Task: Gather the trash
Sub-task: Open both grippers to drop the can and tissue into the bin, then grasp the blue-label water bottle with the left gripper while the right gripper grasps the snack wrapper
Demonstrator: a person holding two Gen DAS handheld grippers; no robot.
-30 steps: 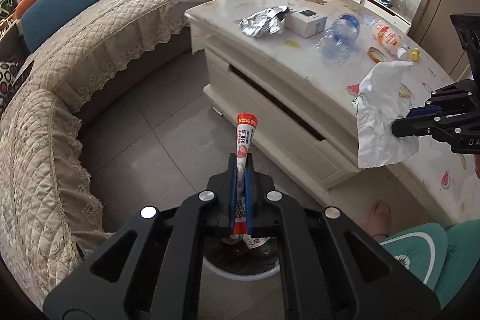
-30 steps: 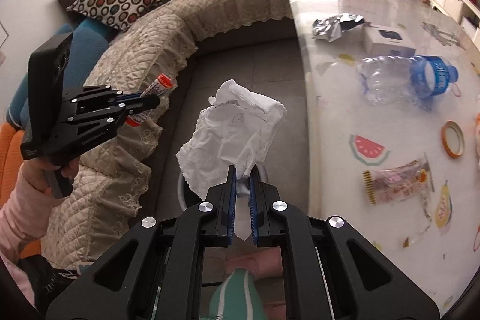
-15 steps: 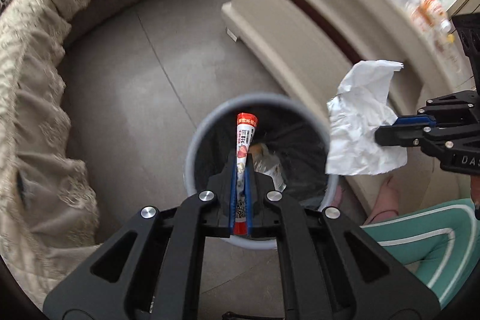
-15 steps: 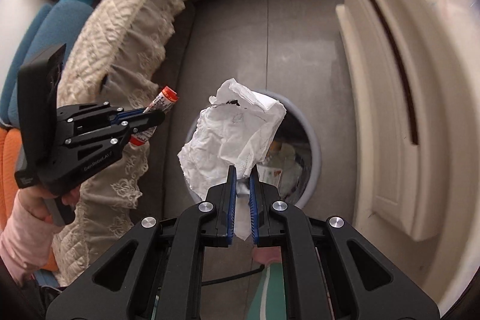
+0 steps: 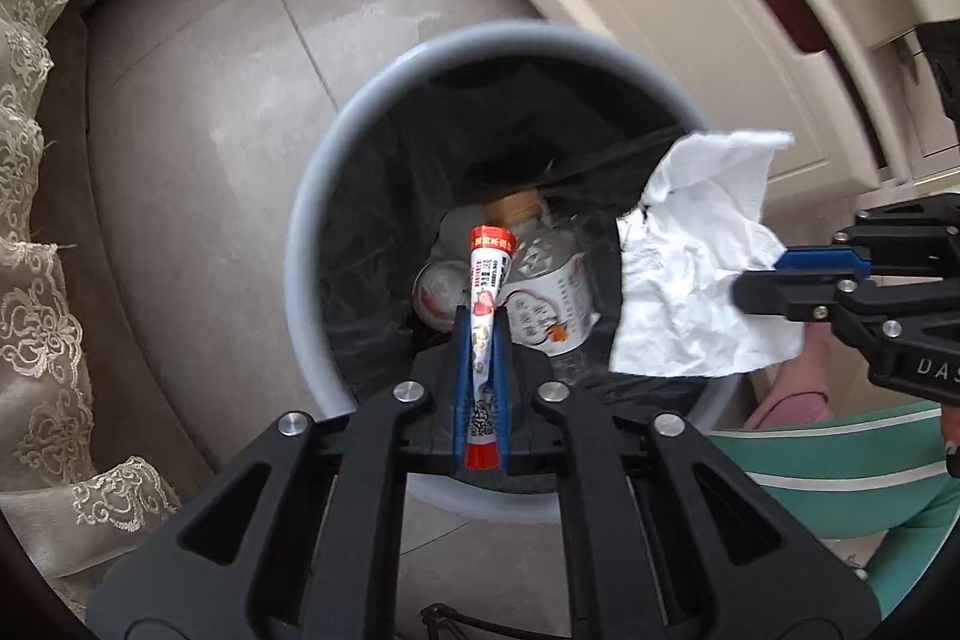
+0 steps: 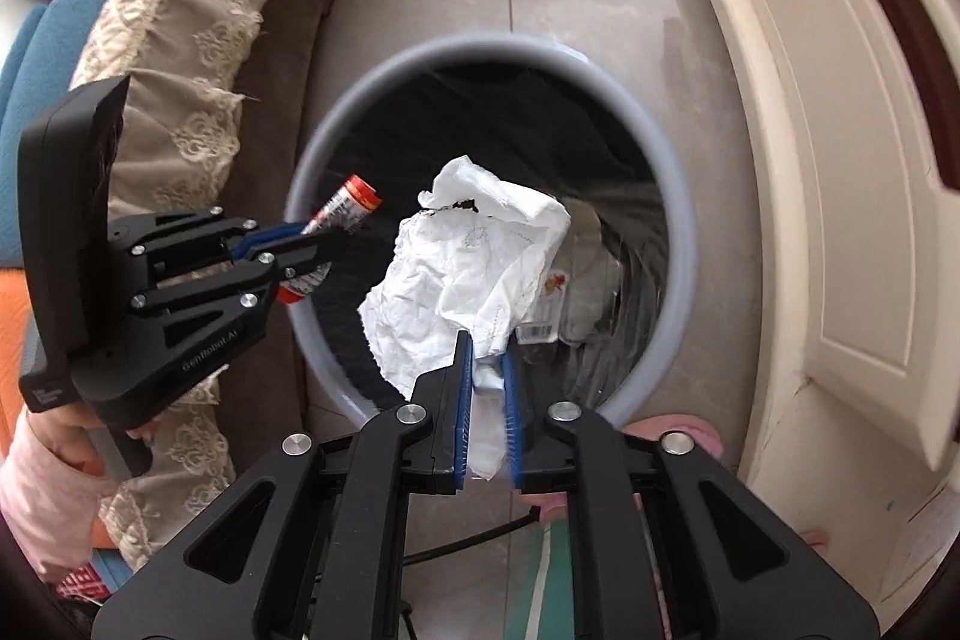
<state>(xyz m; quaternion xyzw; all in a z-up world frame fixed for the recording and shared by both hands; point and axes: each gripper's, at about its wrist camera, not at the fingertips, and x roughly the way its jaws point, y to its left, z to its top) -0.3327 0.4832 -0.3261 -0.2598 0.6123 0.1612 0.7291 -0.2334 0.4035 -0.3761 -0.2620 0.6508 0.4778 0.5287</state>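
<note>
Grey and round, the trash bin (image 5: pixel 303 244) stands on the tiled floor (image 5: pixel 198 148) with a black bag (image 5: pixel 372 244) inside it. Both grippers hang right over its open top.

The left gripper (image 5: pixel 482 325) has its two blue fingers (image 5: pixel 461 370) pressed tight on a thin red and white tube wrapper (image 5: pixel 487 280). The wrapper pokes out past the fingertips and points down into the bin. From the other camera you can see the same gripper (image 6: pixel 324 244) at the left side of the bin's rim (image 6: pixel 678 244), with the red end of the wrapper (image 6: pixel 348 205) sticking out over the hole.

The right gripper (image 6: pixel 487 346) is pinching a crumpled white paper (image 6: pixel 468 280) between its fingers (image 6: pixel 462 400). The paper stands up in front of the gripper, over the middle of the bin. In the left camera it (image 5: pixel 696 274) hangs over the right edge of the bin, held by the right gripper (image 5: pixel 744 283).

Down at the bottom of the bin lie a clear plastic bottle with a white label (image 5: pixel 546 304) and some other bits that are hard to make out.

A sofa with a lace cover (image 5: pixel 36 244) curves around one side. A cream cabinet (image 6: pixel 828 196) stands on the other side, close to the bin. A green trouser leg (image 5: pixel 828 466) and a pink slipper (image 5: pixel 804 388) show beside the bin.
</note>
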